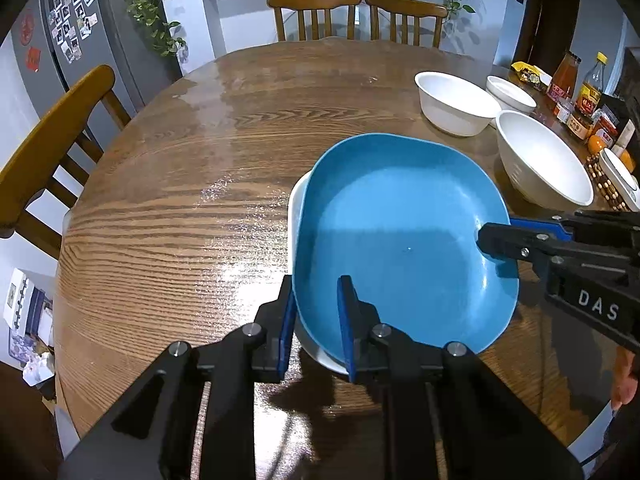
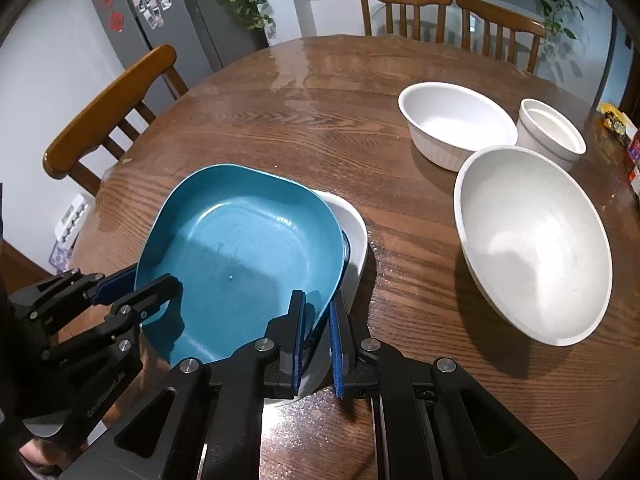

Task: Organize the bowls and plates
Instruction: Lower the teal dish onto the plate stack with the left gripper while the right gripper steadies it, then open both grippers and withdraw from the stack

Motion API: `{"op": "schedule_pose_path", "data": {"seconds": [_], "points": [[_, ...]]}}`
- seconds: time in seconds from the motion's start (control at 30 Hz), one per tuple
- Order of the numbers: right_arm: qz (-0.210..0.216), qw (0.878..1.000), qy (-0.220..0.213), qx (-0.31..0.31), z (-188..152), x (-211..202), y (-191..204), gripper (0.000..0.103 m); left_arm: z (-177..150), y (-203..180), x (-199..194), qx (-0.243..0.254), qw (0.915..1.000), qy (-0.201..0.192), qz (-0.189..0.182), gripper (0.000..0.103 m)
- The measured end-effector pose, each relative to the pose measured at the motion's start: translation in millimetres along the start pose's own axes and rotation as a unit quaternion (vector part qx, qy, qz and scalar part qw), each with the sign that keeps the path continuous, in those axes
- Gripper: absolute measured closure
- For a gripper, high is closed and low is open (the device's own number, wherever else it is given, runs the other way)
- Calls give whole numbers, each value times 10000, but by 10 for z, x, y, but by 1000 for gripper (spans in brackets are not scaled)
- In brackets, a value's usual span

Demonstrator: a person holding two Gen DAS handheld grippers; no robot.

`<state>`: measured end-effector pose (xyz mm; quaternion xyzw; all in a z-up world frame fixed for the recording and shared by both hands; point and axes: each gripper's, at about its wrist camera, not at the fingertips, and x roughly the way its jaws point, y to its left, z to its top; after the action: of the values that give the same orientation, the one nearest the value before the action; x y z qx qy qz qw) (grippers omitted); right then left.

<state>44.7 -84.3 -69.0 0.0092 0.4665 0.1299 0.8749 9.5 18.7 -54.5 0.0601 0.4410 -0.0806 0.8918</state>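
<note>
A blue squarish plate (image 1: 392, 232) (image 2: 240, 248) lies tilted over a white dish (image 1: 296, 208) (image 2: 354, 232) on the round wooden table (image 1: 180, 200). Only the dish's rim shows from under it. My left gripper (image 1: 316, 320) straddles the plate's near rim, one pad outside and one inside, and grips it. In the right wrist view it (image 2: 132, 288) clamps the plate's left edge. My right gripper (image 2: 318, 336) is shut on the plate's opposite rim, with the white dish below its fingers. In the left wrist view it (image 1: 496, 236) reaches in from the right.
Three white bowls stand to the right: a large one (image 2: 532, 256), a ribbed one (image 2: 456, 124) and a small one (image 2: 550, 132). Bottles and jars (image 1: 564, 76) crowd the table's far right edge. Wooden chairs (image 1: 316, 12) ring the table. A person's hand (image 1: 624, 384) shows at the right.
</note>
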Motion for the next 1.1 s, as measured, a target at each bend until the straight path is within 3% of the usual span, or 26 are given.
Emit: {"op": "schedule_pose_path", "data": {"seconds": [0.37, 0.47, 0.5, 0.6, 0.67, 0.8, 0.93, 1.03, 1.1], "points": [[-95, 9999, 6, -55, -27, -8, 10, 93, -1, -24, -23, -20, 10000, -13, 2, 84], [-94, 10000, 7, -15, -25, -17, -2, 91, -9, -20, -48, -38, 10000, -55, 2, 72], [-85, 10000, -13, 2, -26, -30, -9, 83, -9, -13, -61, -51, 9999, -86, 23, 65], [-30, 9997, -200, 112, -44, -109, -49, 62, -7, 12, -109, -118, 9997, -191, 48, 62], [-42, 9993, -344, 115, -59, -174, -55, 62, -4, 31, -134, -179, 9996, -228, 15, 61], [-8, 9983, -586, 70, -88, -300, -29, 62, -5, 23, -215, -270, 9988, -407, -47, 44], [-17, 9968, -795, 12, -112, -410, -1, 62, -3, 1, -256, -288, 9985, -451, -124, 43], [-19, 9958, -911, 1, -123, -468, -3, 62, -17, -4, -273, -330, 9983, -454, -143, 30], [-27, 9953, -965, 26, -137, -500, -13, 62, -30, -6, -301, -360, 9980, -500, -152, 28]]}}
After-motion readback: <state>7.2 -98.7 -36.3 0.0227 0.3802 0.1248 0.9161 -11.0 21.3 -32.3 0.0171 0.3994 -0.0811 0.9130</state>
